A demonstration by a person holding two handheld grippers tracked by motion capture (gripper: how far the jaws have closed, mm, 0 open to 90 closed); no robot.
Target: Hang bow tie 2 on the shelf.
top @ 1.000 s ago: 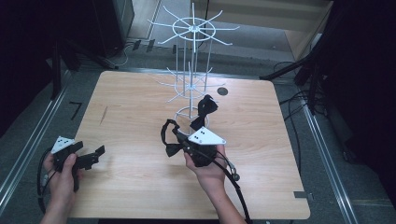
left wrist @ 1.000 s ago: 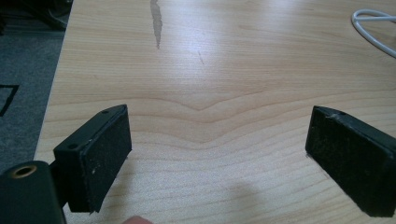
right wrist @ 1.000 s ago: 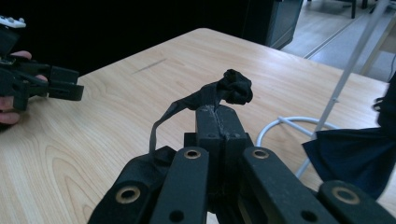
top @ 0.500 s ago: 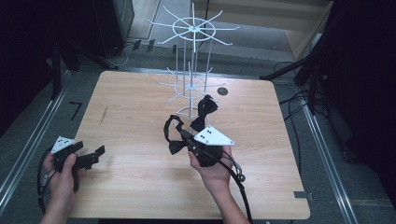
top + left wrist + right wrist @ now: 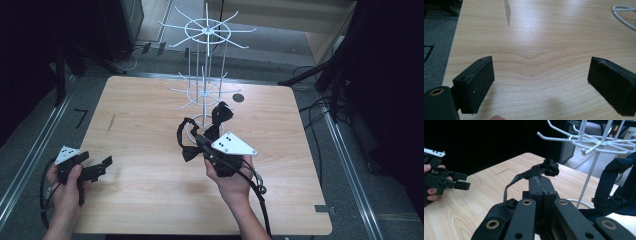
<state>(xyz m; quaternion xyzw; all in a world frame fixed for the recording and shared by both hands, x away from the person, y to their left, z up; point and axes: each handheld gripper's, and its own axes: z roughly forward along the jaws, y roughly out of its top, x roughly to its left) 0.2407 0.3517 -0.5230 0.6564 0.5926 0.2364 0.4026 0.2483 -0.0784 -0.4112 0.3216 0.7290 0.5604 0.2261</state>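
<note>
A: Item held?

B: One black bow tie (image 5: 192, 142), limp fabric with a thin strap loop, is pinched in the right gripper (image 5: 206, 147), whose jaws are pressed together on the strap; the bow itself hangs at about 9 o'clock of the gripper in the high view.

A: Relation to the white wire rack (image 5: 205, 75)?

B: The rack is found at 12 o'clock of the held tie, near; its hooks are judged the target. The right hand is nearer.

A: Left gripper (image 5: 95, 169)?

B: Spread, nothing between the pads, kept at the table's (image 5: 150, 200) 8 o'clock edge.

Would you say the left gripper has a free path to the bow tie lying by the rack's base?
Probably yes: the left gripper is open, with bare table between it and that bow tie.
</note>
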